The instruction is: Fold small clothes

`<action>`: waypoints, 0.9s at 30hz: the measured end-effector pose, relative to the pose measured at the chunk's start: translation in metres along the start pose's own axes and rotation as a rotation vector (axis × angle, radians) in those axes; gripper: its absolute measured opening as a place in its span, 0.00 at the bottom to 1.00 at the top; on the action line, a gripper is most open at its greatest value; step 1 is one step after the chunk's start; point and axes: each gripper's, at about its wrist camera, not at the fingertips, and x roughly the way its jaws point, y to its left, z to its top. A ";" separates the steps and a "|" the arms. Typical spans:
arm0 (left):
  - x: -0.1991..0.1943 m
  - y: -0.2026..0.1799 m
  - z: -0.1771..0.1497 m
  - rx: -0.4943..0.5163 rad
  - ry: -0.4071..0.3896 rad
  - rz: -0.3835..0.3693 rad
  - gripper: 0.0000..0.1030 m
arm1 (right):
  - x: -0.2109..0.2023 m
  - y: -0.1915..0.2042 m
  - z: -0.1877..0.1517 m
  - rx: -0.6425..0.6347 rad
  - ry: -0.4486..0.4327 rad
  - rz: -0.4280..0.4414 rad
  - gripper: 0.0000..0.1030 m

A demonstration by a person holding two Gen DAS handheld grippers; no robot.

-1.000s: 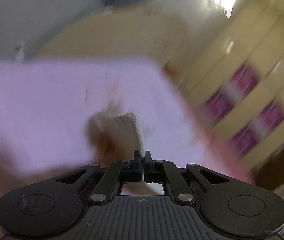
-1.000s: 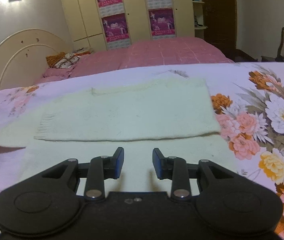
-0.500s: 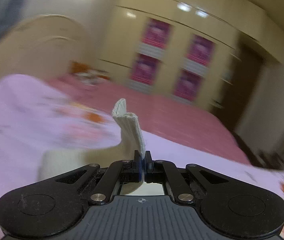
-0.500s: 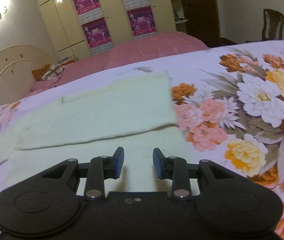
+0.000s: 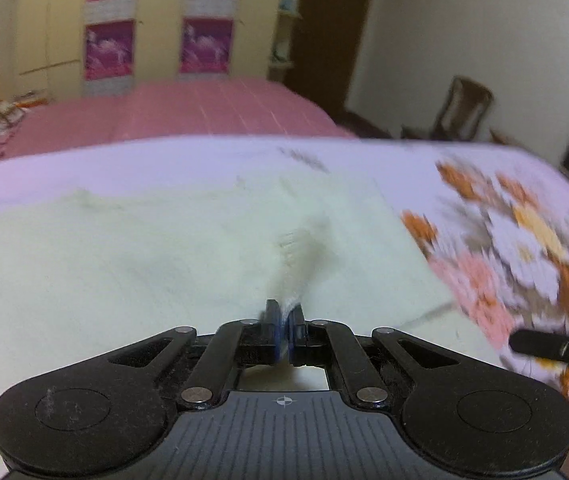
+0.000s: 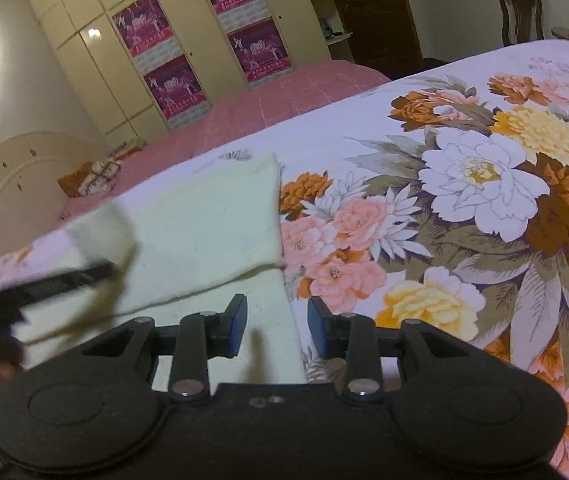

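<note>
Sweater (image 5: 144, 264), cream knit, lies part-folded on the floral bedspread (image 6: 484, 184), with its ribbed cuff (image 5: 294, 252) pinched in the clenched left gripper (image 5: 283, 320) and carried across the body. Risk: the bite looks thin (only the cuff edge sits between the jaws), so the sleeve could slip out or land crooked and bunch the layer beneath. Right gripper (image 6: 277, 326) hovers with jaws parted, holding nothing, at the sweater's edge, so nothing pins the body against dragging.

The left gripper (image 5: 283, 320) now carries the sleeve (image 5: 296, 256) across over the sweater body (image 5: 124, 264). Beside it, the right gripper (image 6: 277, 326) sits further toward the floral bedspread (image 6: 464, 184).
</note>
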 end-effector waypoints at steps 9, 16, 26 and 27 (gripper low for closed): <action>-0.073 0.048 -0.027 -0.082 -0.082 0.113 0.10 | 0.018 0.010 0.015 0.098 0.012 0.189 0.38; -0.141 0.138 -0.083 -0.239 -0.106 0.364 0.81 | 0.075 0.037 0.020 0.141 0.105 0.228 0.38; -0.114 0.172 -0.092 -0.311 -0.071 0.369 0.74 | 0.097 0.078 0.025 0.007 0.091 0.274 0.05; -0.114 0.172 -0.090 -0.309 -0.086 0.366 0.74 | 0.087 0.087 0.028 -0.048 0.047 0.294 0.05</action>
